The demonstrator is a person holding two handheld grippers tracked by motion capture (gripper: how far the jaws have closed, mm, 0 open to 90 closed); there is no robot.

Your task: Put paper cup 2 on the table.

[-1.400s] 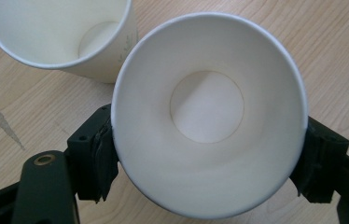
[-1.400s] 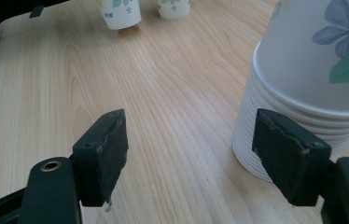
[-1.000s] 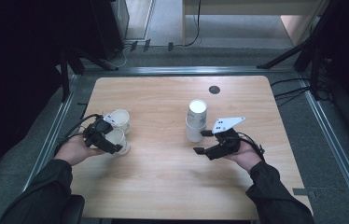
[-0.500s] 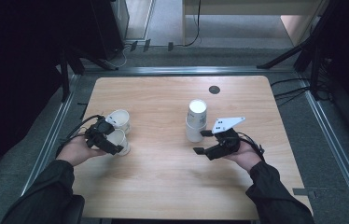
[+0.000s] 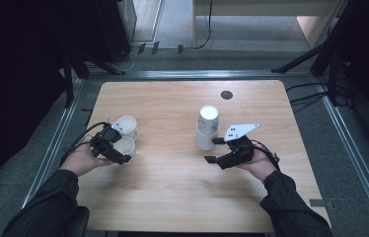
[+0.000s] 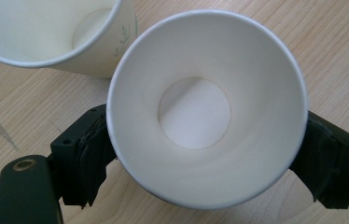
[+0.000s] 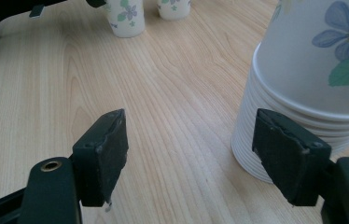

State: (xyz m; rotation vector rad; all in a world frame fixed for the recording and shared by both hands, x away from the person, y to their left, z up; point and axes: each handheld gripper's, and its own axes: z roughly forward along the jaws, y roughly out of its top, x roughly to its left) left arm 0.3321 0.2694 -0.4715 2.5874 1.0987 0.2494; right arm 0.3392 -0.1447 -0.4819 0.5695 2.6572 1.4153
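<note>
**Between the left jaws, a paper cup; the right jaws stand empty beside the stack**

Between the two black jaws of the left gripper (image 6: 200,186) stands an upright white paper cup (image 6: 207,107), seen from above with its round bottom visible. The jaws have just been opening. They flank the cup's wall on both sides, the left pad seemingly a hair off it; whether the right pad touches cannot be told. Just beyond the cup, up and to the left of the jaws in the left gripper view, a second cup (image 6: 46,32) stands with its side touching or nearly touching the first. In the high view the left gripper (image 5: 118,153) sits at the nearer of these two cups (image 5: 125,148), with the second cup (image 5: 126,126) just behind it.

The right gripper (image 7: 191,158) has its jaws wide apart with nothing but bare wood between them. Just past its right jaw rises a stack of flower-printed paper cups (image 7: 303,88), close to the pad but apart from it. Farther off, well beyond the left jaw, the two single cups appear. In the high view the right gripper (image 5: 215,149) lies low beside the stack (image 5: 207,127), all on a wooden table (image 5: 172,197).
</note>
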